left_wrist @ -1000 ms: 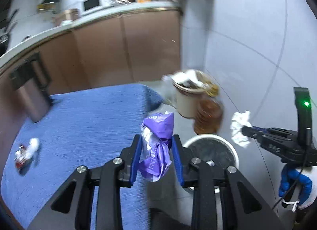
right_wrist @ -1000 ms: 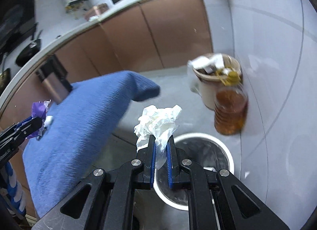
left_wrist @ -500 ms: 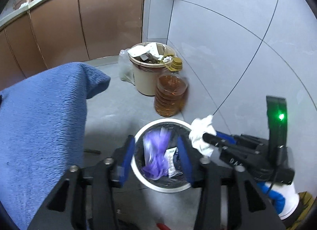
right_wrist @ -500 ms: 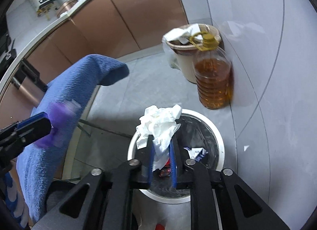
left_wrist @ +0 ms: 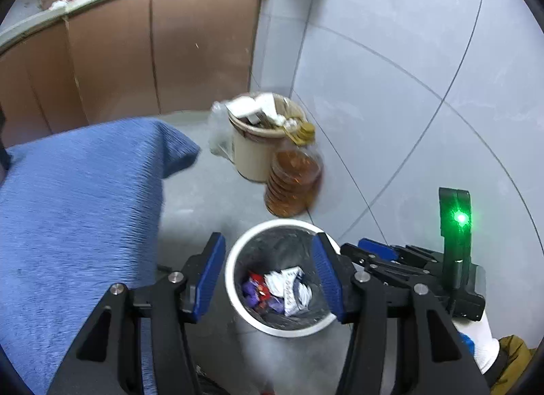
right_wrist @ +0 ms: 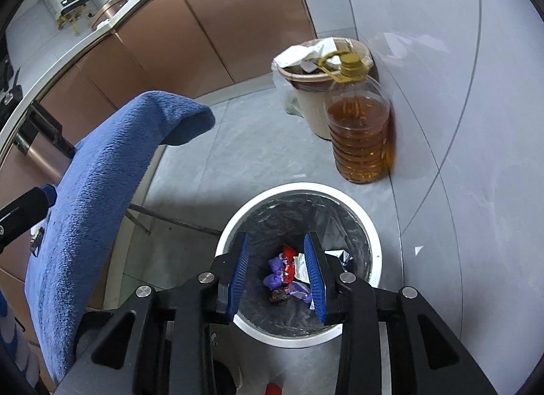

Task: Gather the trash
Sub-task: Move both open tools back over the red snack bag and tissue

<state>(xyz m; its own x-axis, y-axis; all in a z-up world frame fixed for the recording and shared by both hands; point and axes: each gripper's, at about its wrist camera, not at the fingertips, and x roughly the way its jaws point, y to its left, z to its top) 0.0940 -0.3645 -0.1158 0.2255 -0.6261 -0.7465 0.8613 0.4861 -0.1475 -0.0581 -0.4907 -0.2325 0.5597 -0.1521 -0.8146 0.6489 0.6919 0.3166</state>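
Note:
A white round trash bin (left_wrist: 234,269) with a black liner stands on the floor below both grippers; it also shows in the right wrist view (right_wrist: 372,235). Inside lie the purple wrapper (left_wrist: 250,293) (right_wrist: 275,274), white crumpled tissue (left_wrist: 289,288) and red wrappers (right_wrist: 289,260). My left gripper (left_wrist: 268,276) is open and empty above the bin. My right gripper (right_wrist: 277,272) is open and empty above the bin; it also shows in the left wrist view (left_wrist: 374,248) at the bin's right rim.
A blue-cloth-covered table (left_wrist: 74,211) (right_wrist: 102,170) lies to the left. A beige bin full of rubbish (left_wrist: 255,153) (right_wrist: 312,102) and an amber oil bottle (left_wrist: 294,184) (right_wrist: 362,136) stand by the tiled wall. Brown cabinets run behind.
Both grippers have opened. The purple wrapper and the white tissue have dropped into the bin. The left view has tilted up a little.

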